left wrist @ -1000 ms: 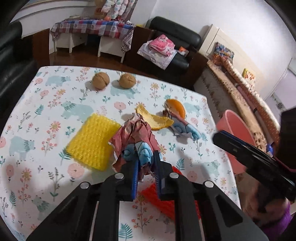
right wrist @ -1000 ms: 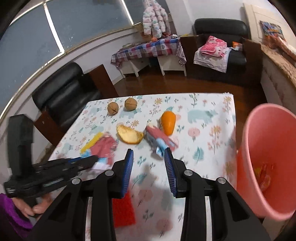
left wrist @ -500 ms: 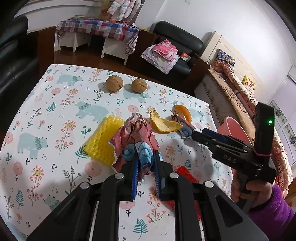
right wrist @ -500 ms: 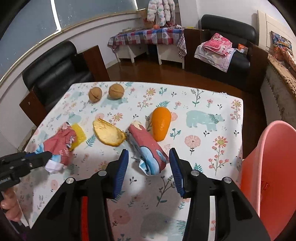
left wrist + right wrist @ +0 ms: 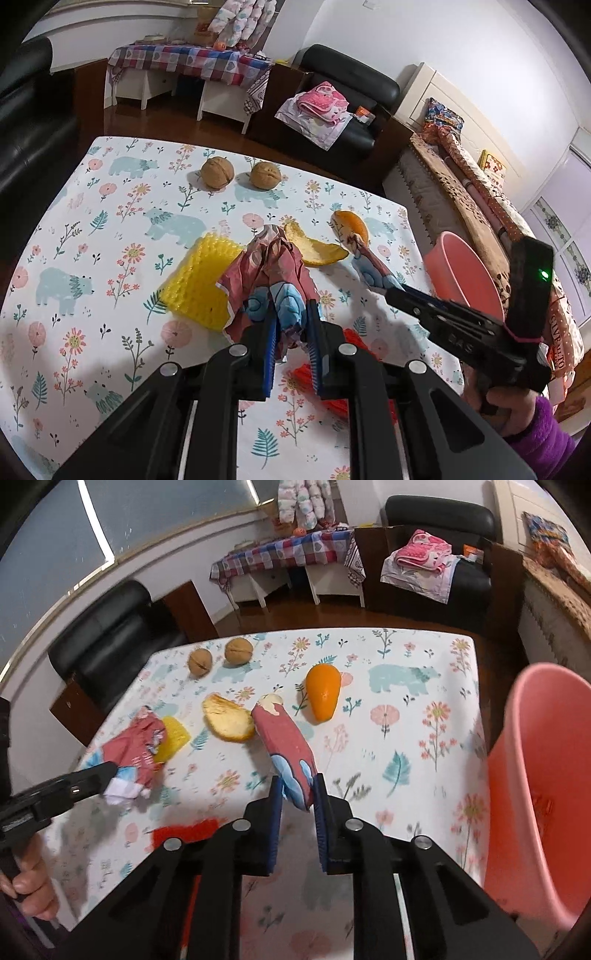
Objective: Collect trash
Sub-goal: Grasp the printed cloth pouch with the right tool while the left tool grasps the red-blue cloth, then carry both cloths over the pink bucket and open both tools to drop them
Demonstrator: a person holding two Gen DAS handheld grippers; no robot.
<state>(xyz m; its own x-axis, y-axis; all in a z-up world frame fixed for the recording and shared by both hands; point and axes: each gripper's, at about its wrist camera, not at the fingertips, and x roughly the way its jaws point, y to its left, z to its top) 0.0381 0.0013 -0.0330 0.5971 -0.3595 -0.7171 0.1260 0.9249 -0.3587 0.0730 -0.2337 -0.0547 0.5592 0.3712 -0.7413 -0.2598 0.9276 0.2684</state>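
My left gripper [image 5: 291, 325] is shut on a crumpled red and blue wrapper [image 5: 271, 273] and holds it above the table; it also shows in the right wrist view [image 5: 133, 749]. My right gripper [image 5: 298, 794] is shut on the near end of a second red and blue wrapper [image 5: 286, 746], which stretches away over the table; it also shows in the left wrist view [image 5: 373, 267]. A pink bin [image 5: 535, 775] stands just past the table's right edge, with some trash inside.
On the floral tablecloth [image 5: 92, 229] lie a yellow mesh pad [image 5: 199, 284], an orange peel piece [image 5: 316, 249], an orange half [image 5: 323, 688], two walnuts [image 5: 218, 177] and a red mesh pad [image 5: 184, 832]. Sofas and a side table stand behind.
My right gripper moved forward to the second wrapper and shut on its near end. My left gripper kept hold of the crumpled wrapper and rose a little.
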